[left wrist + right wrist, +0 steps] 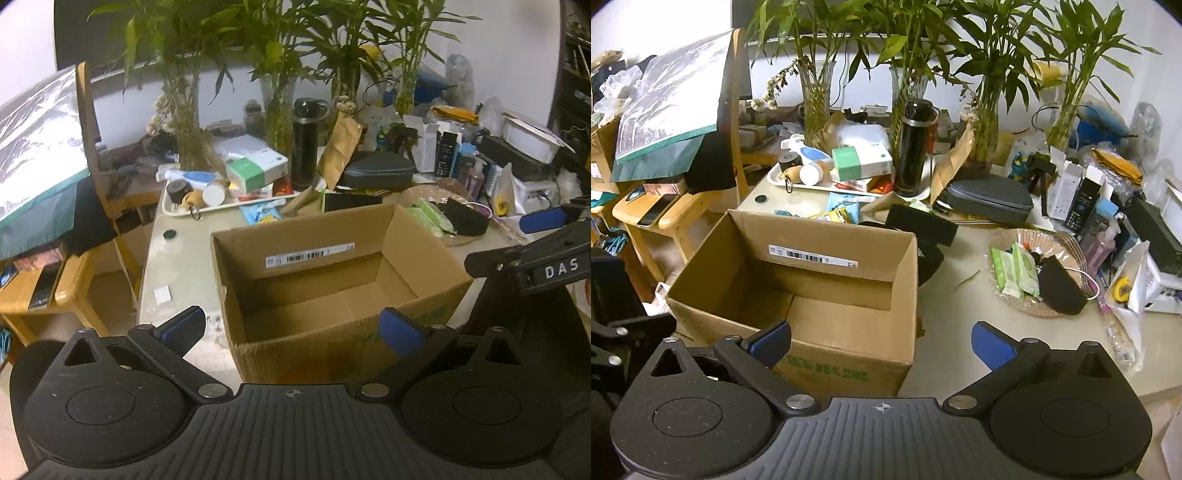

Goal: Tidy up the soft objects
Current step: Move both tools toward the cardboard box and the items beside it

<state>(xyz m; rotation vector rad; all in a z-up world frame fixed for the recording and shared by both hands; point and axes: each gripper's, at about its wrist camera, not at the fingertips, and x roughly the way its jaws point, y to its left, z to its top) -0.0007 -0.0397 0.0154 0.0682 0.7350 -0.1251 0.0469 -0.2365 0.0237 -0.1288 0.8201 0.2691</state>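
An open cardboard box (pixel 332 280) stands on the pale table, with nothing visible inside; it also shows in the right wrist view (pixel 798 280). My left gripper (pixel 291 328) is open and empty at the box's near edge. My right gripper (pixel 881 341) is open and empty over the box's near right corner; it shows at the right edge of the left wrist view (pixel 543 236). A shallow clear bowl (pixel 1004 236) to the right of the box holds green wipe packs (pixel 1015 269) and a soft black pouch (pixel 1060 286). A black foam block (pixel 921 219) lies behind the box.
A white tray (pixel 775 179) of small items, a black bottle (pixel 916 147), a grey zip case (pixel 990 199), vases of bamboo and small cartons crowd the table's back. A wooden chair (pixel 668 218) stands left. Bare tabletop (pixel 960 314) lies between box and bowl.
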